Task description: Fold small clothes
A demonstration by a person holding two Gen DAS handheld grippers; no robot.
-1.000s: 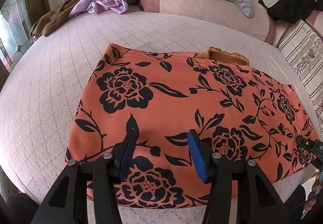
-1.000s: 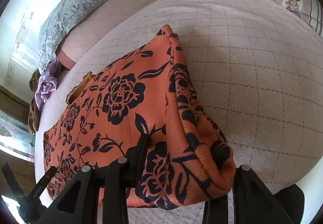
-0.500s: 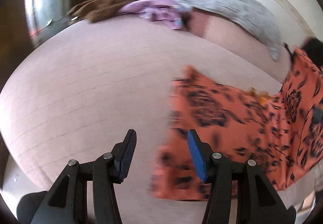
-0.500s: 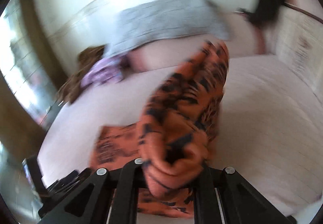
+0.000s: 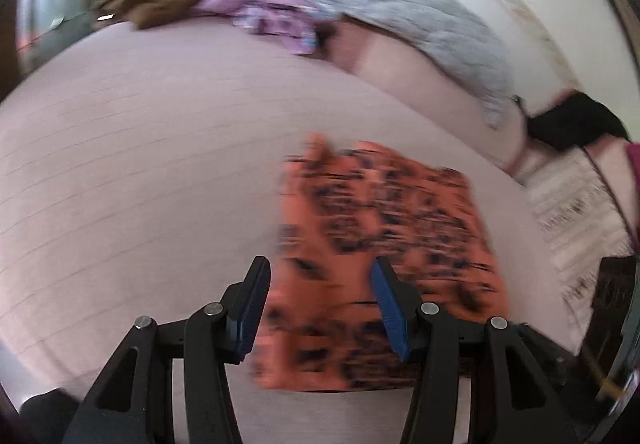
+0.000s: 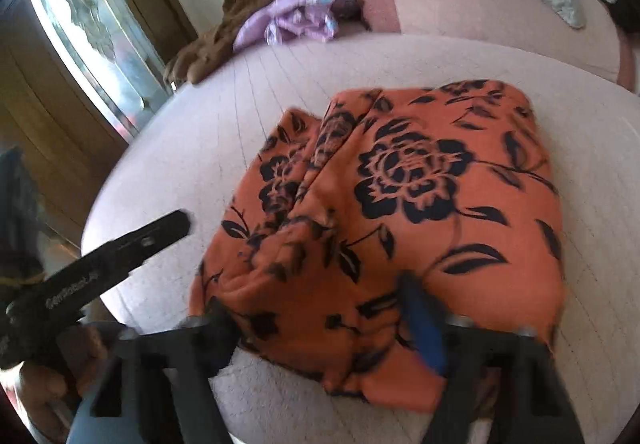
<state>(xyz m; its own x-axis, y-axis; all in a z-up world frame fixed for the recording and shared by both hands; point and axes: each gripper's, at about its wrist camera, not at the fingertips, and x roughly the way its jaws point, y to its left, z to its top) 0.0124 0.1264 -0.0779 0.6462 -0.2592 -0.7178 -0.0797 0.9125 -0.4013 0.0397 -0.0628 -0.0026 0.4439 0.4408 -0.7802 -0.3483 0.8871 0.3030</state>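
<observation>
Evidently soft and limp, the orange floral garment (image 6: 400, 203) lies folded on the bed (image 5: 140, 163); both the left gripper (image 5: 318, 308) and, seemingly through blur, the right gripper (image 6: 320, 324) are spread wide and empty, so pinch doubled edges.

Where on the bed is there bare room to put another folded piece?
Bare quilt lies left of the orange floral garment, up to the brown and purple clothes pile. The headboard side, with gray blanket, is crowded.

A big pink bed cover (image 6: 224, 123) fills the view. Near the far edge lie a brown cloth (image 6: 224, 27), a purple cloth (image 6: 296, 21) and a grey quilt (image 5: 420, 23). The dark thing (image 5: 572, 119) may be clothing.
</observation>
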